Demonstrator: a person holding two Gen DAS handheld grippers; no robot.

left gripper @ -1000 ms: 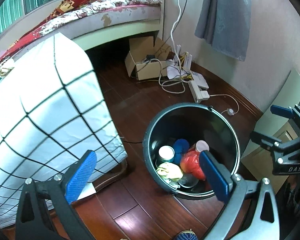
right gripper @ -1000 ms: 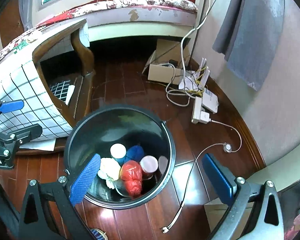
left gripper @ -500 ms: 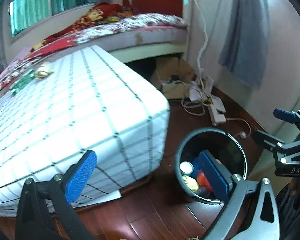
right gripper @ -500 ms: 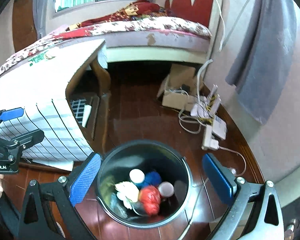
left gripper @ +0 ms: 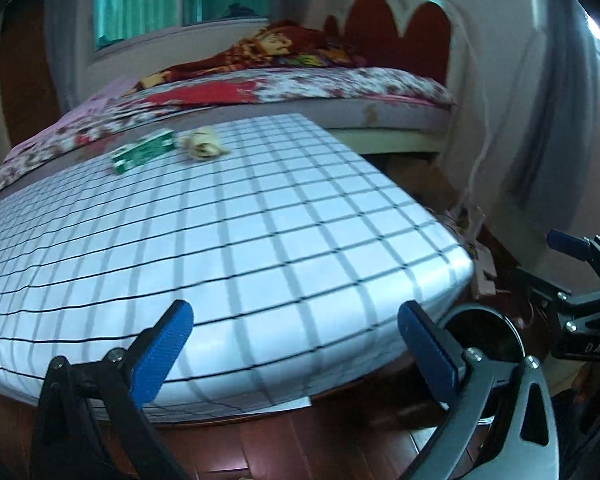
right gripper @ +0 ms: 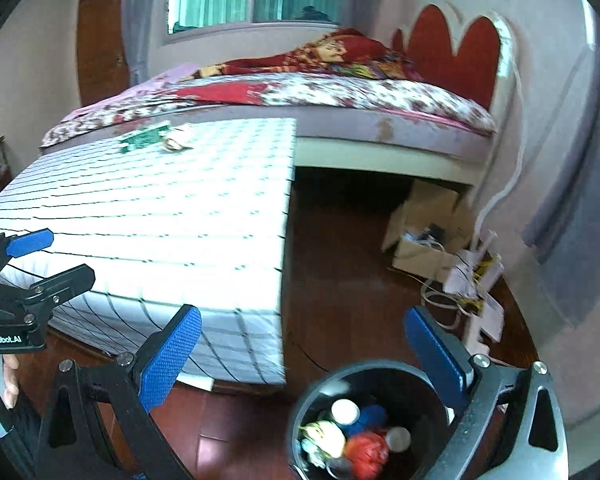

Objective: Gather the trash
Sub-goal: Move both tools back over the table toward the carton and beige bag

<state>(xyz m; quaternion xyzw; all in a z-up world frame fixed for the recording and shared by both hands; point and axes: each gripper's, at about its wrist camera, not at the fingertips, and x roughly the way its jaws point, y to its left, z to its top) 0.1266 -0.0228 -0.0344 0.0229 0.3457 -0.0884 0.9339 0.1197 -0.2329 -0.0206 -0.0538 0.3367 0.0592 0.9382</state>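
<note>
A black trash bin (right gripper: 312,404) on the wood floor holds several pieces of trash: a red ball, a blue one, white lids and yellowish paper. Its rim (left gripper: 484,312) peeks out beside the table in the left wrist view. On the far side of the checked tablecloth (left gripper: 260,240) lie a green flat box (left gripper: 142,155) and a crumpled beige wad (left gripper: 202,143); both also show as the green box (right gripper: 144,138) and the wad (right gripper: 176,140). My left gripper (left gripper: 296,344) is open and empty over the table's near edge. My right gripper (right gripper: 304,348) is open and empty above the bin.
A bed (right gripper: 300,96) with a floral cover and red headboard stands behind the table. A cardboard box (right gripper: 424,232), a power strip and tangled cables (right gripper: 476,292) lie by the right wall. A grey cloth (right gripper: 572,216) hangs on that wall. A hand (right gripper: 8,376) holds the left gripper.
Both grippers have risen and tilted up from the bin toward the table top. The bin has slid to the bottom of both views; the box and wad on the table now show.
</note>
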